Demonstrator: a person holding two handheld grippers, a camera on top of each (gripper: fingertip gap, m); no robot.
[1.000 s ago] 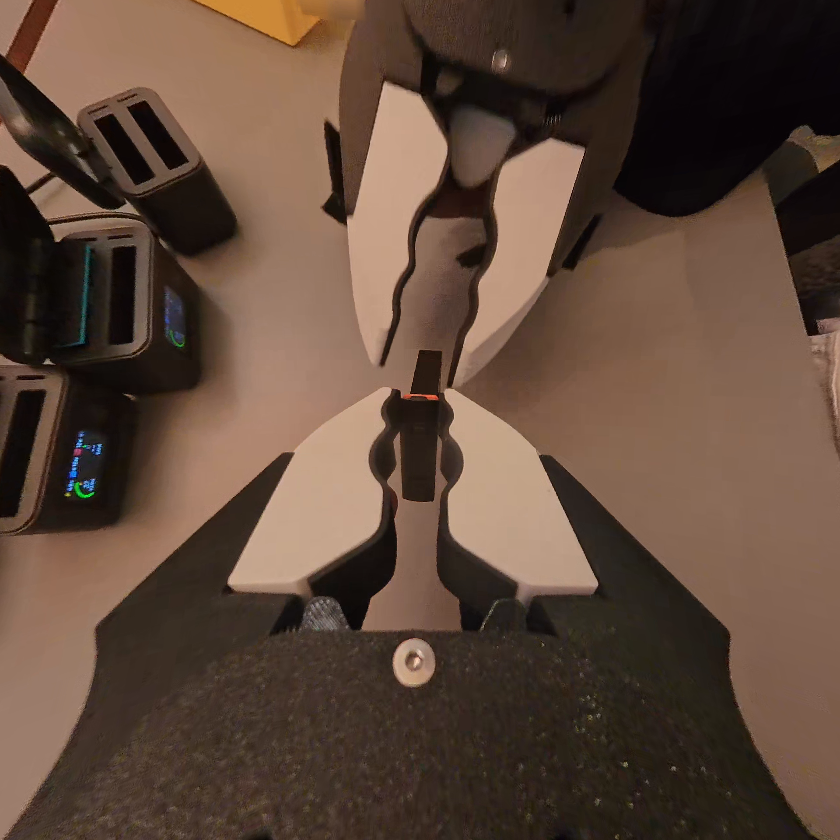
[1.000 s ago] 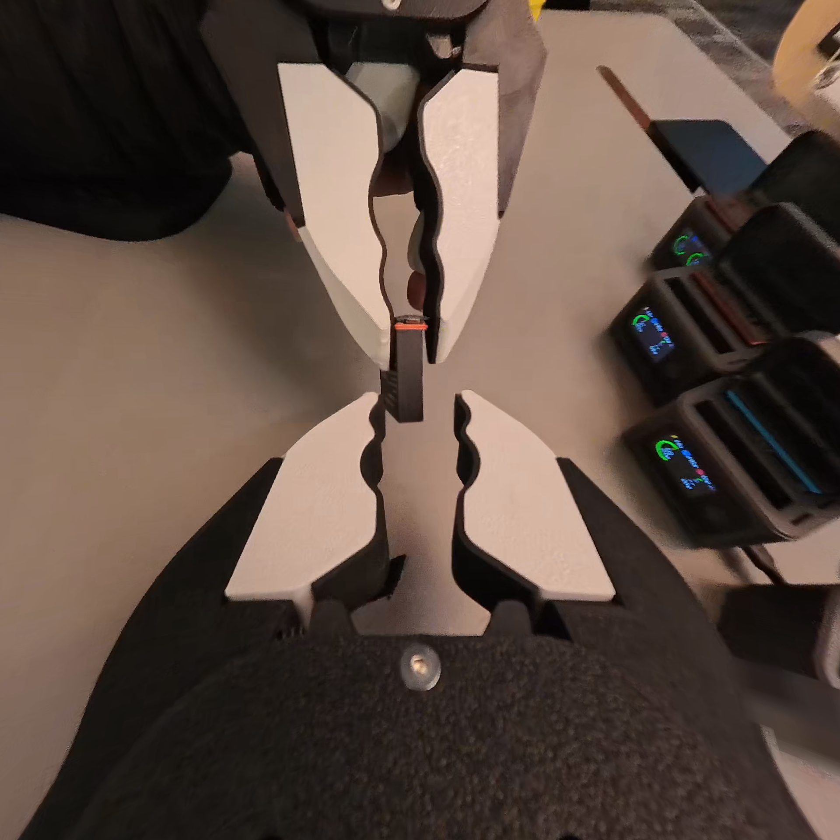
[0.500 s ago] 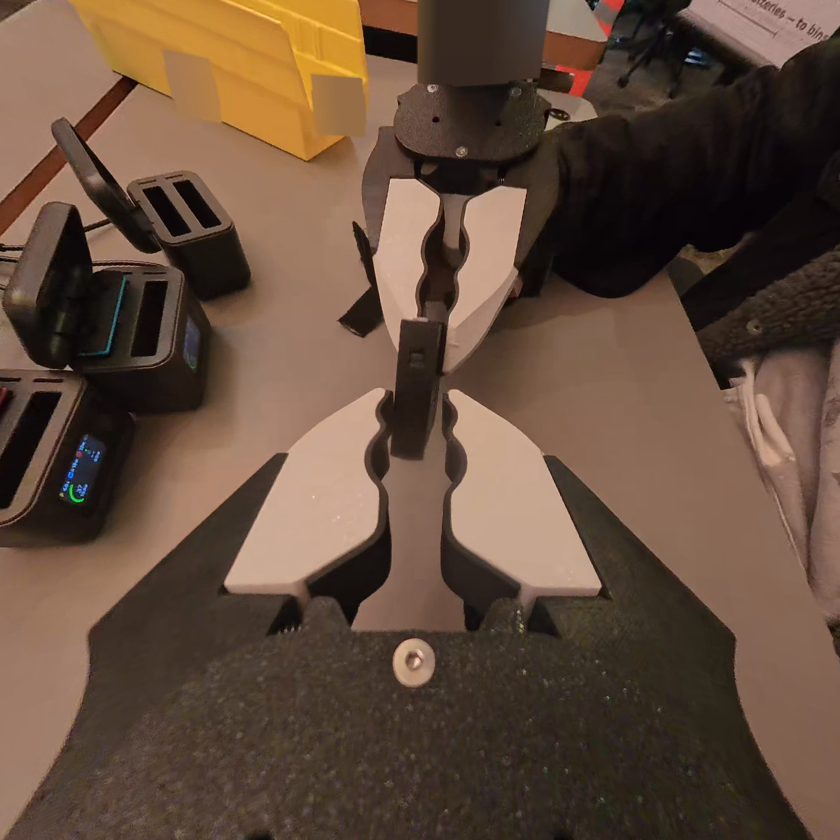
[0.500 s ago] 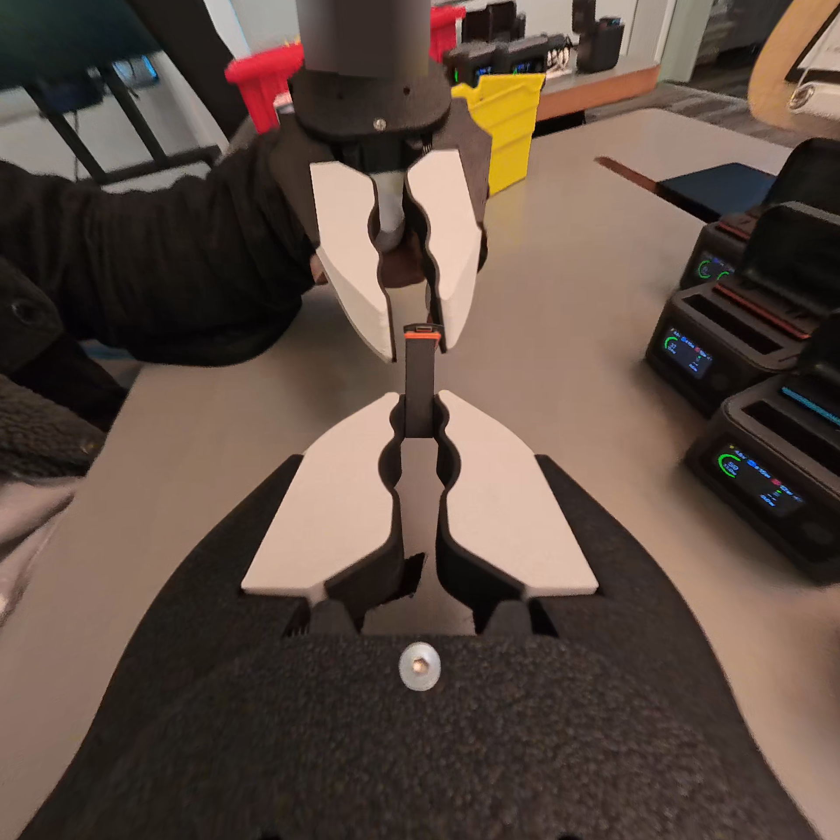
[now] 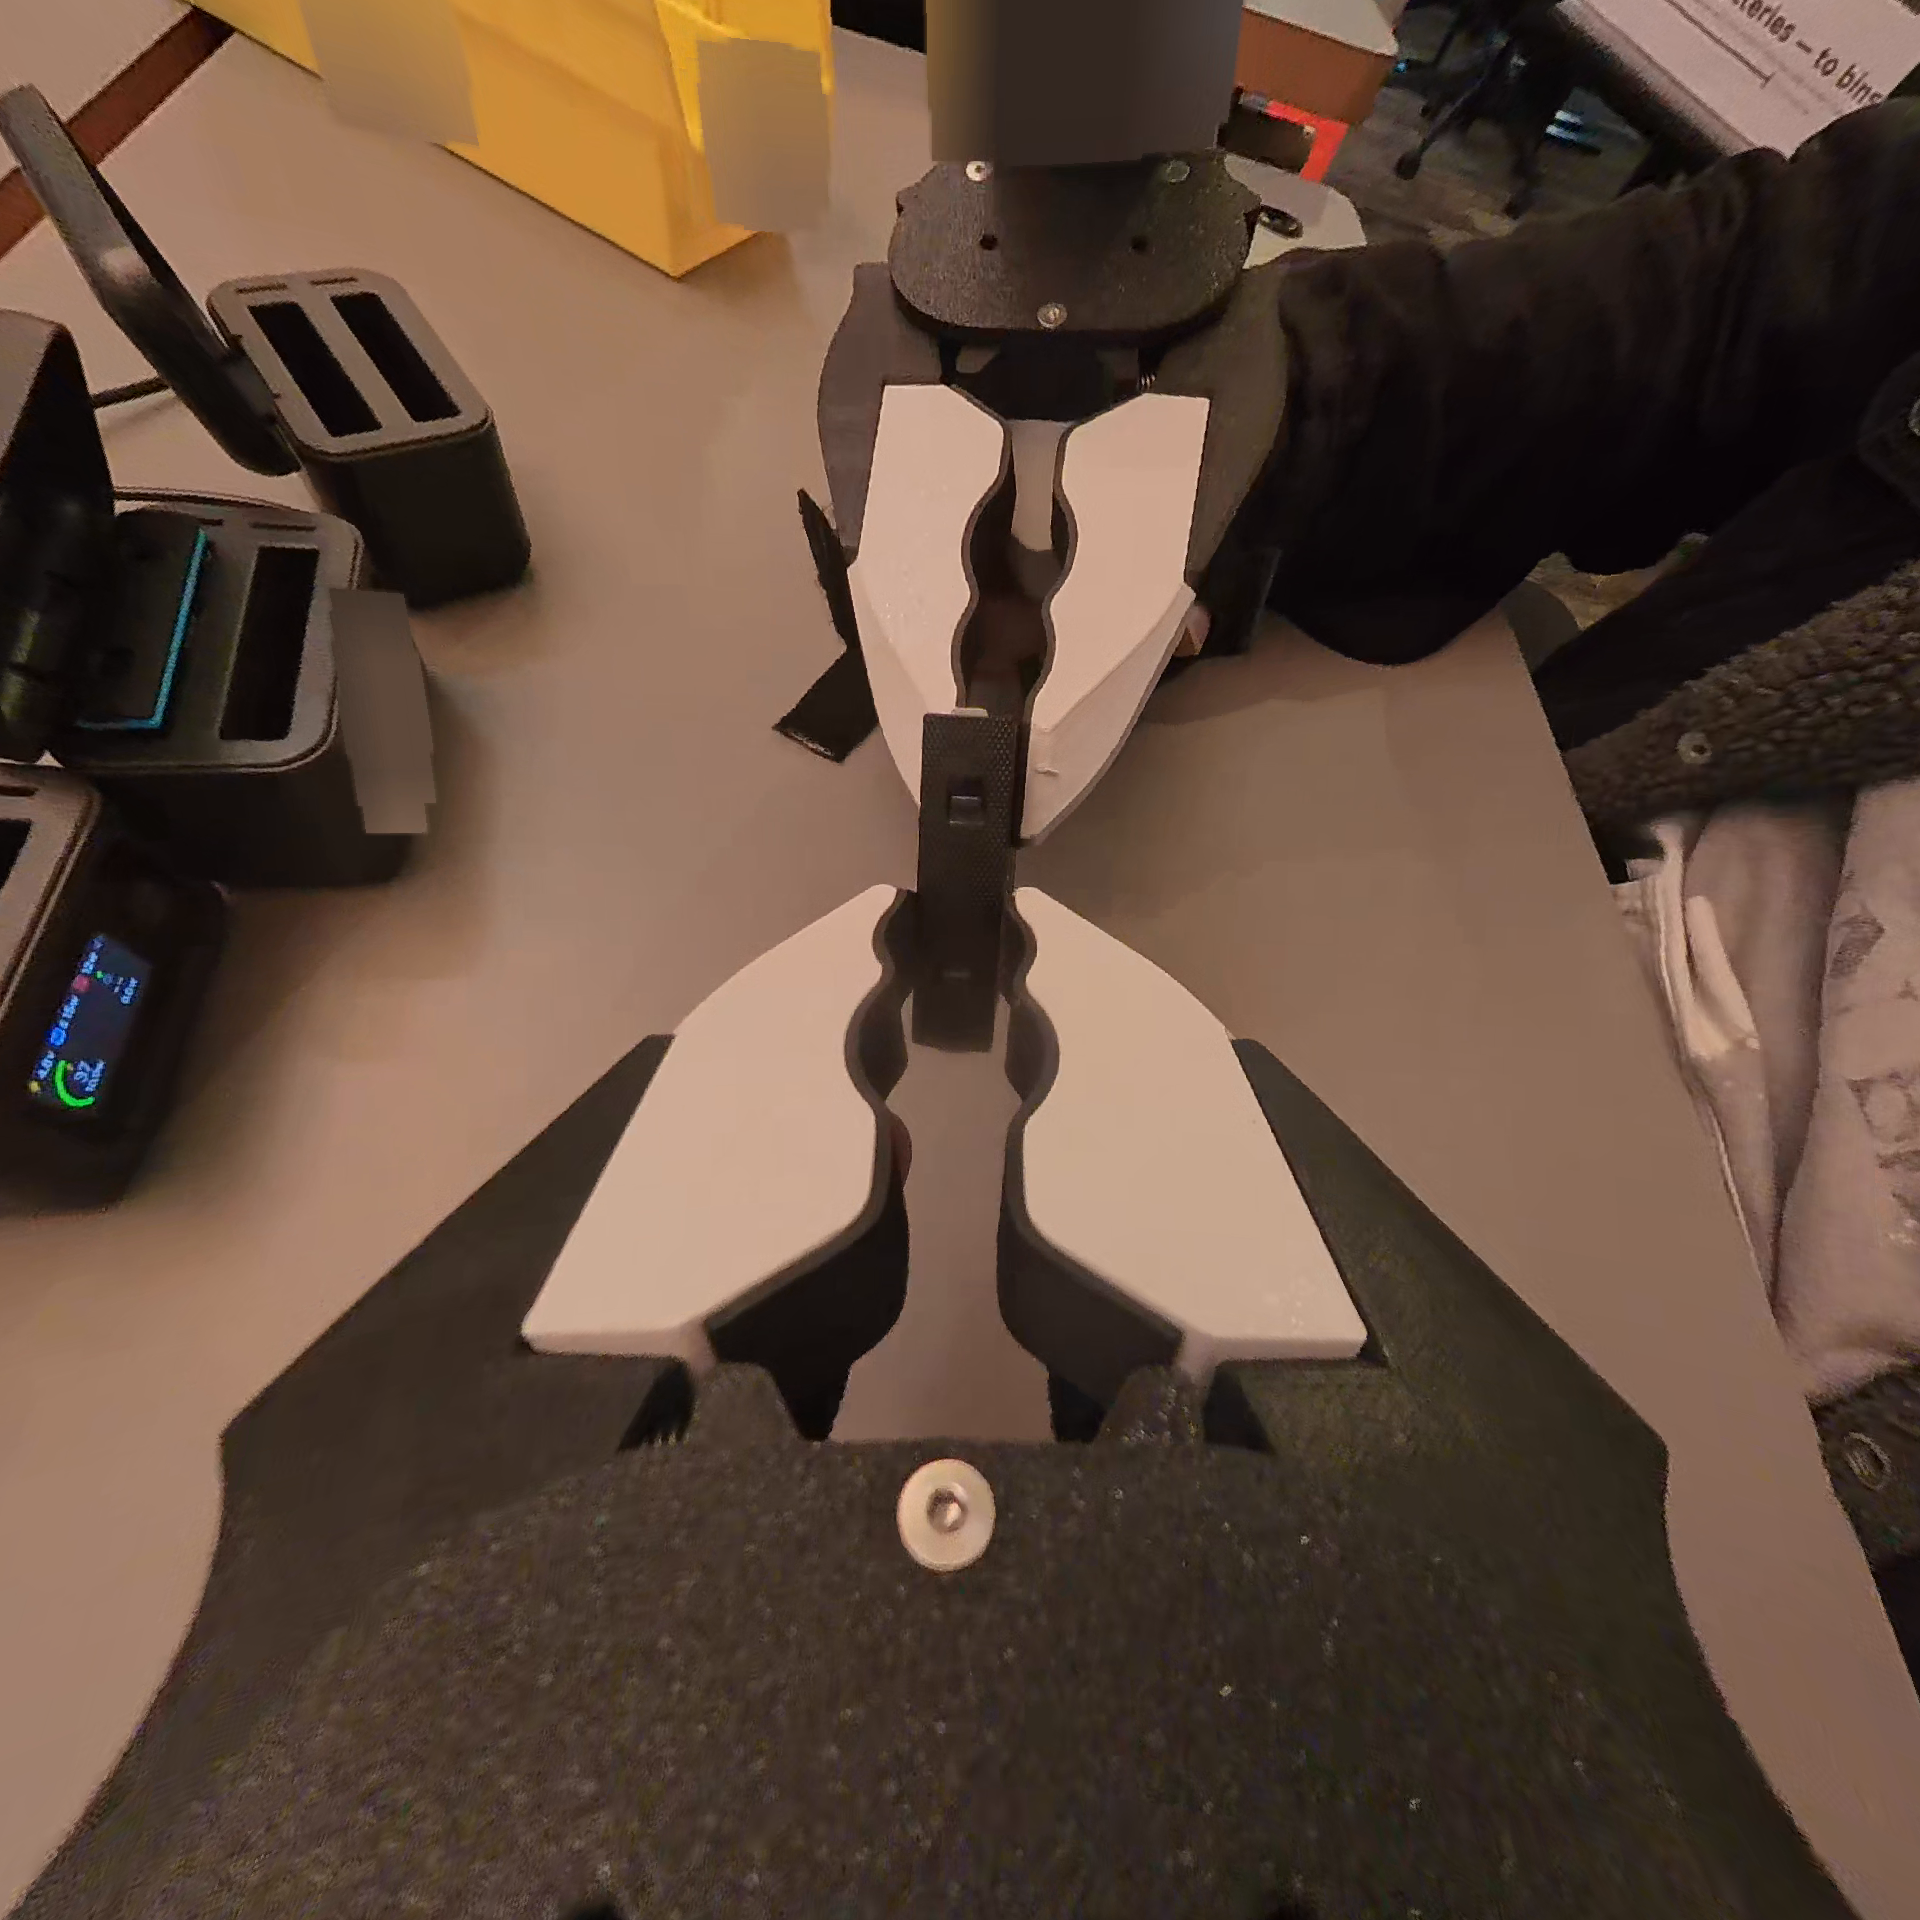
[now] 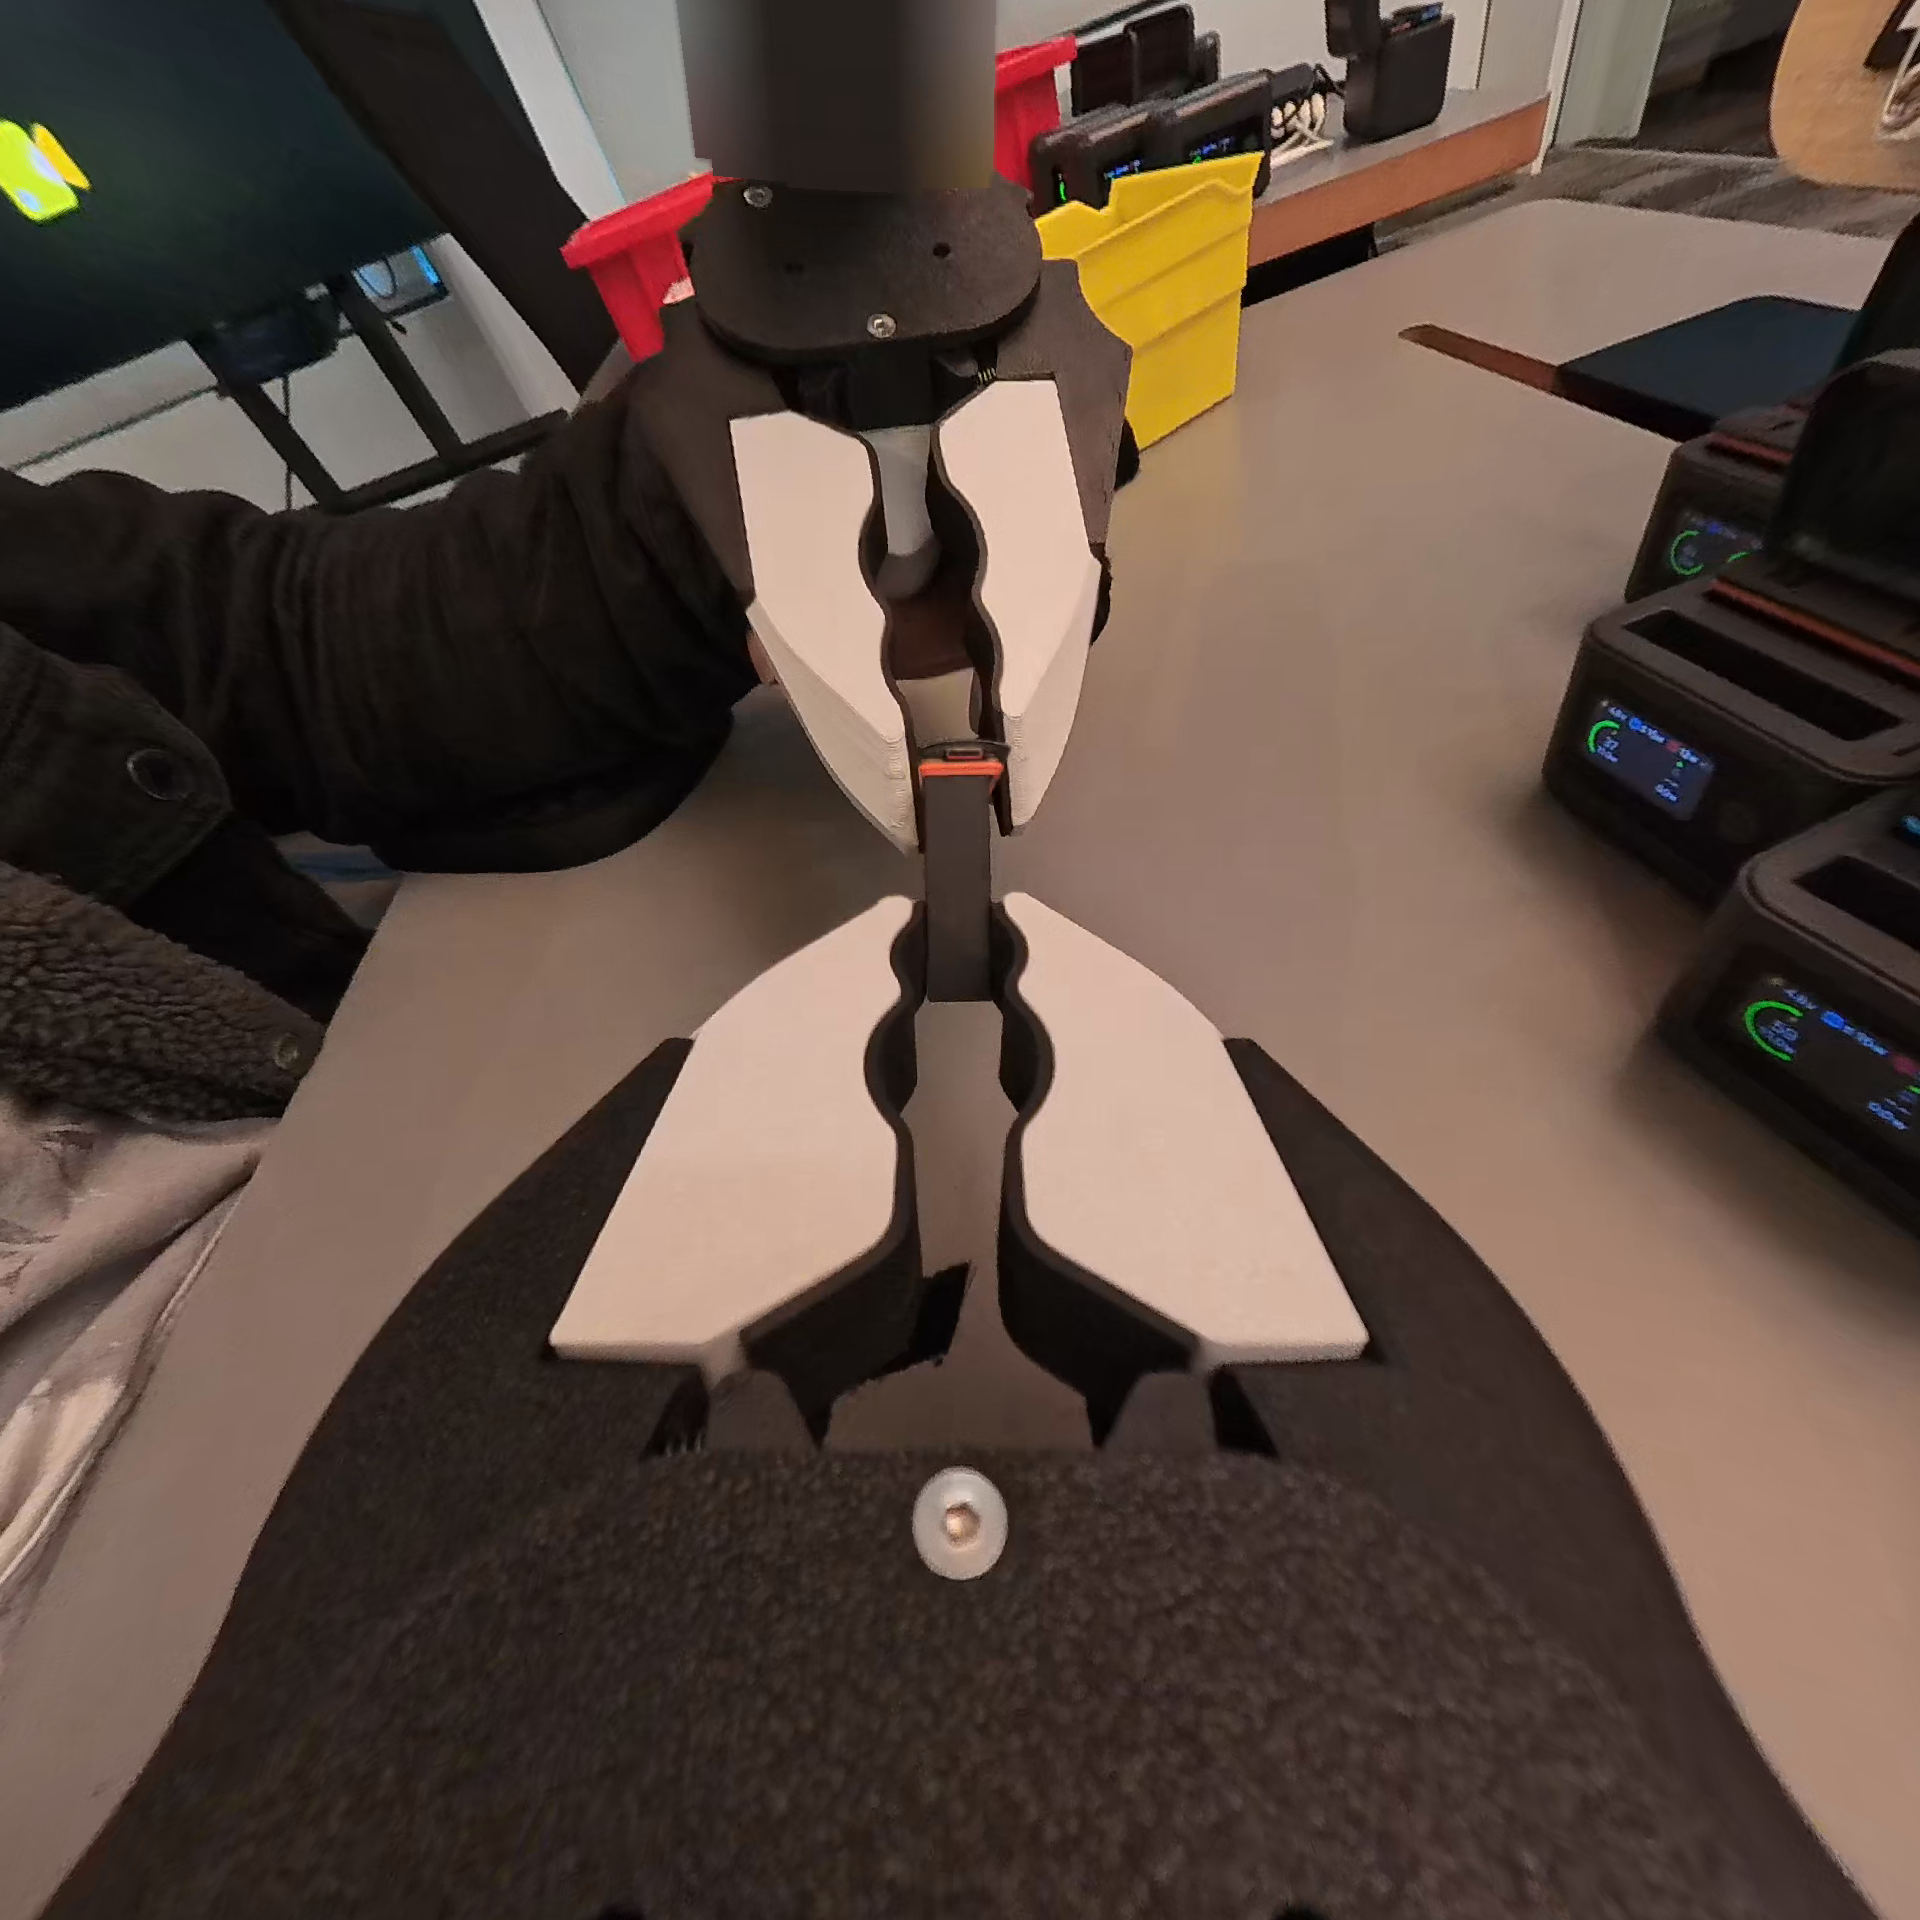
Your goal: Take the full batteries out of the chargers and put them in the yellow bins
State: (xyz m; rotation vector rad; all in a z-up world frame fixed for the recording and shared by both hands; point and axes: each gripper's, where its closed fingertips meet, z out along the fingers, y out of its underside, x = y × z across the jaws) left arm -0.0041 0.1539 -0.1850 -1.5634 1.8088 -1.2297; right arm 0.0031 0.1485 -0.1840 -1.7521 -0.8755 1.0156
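left wrist view: the left gripper (image 5: 951,971) is clamped on the near end of the battery (image 5: 964,842), now lifted level, its far end between the right gripper's tips.

right wrist view: the right gripper (image 6: 961,951) has closed on it; a handover toward the far yellow bin (image 6: 1174,301) seems underway.

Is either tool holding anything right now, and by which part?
Both tools grip one slim black battery: the left tool its plain end, the right tool the other; the orange-banded end sticks out.
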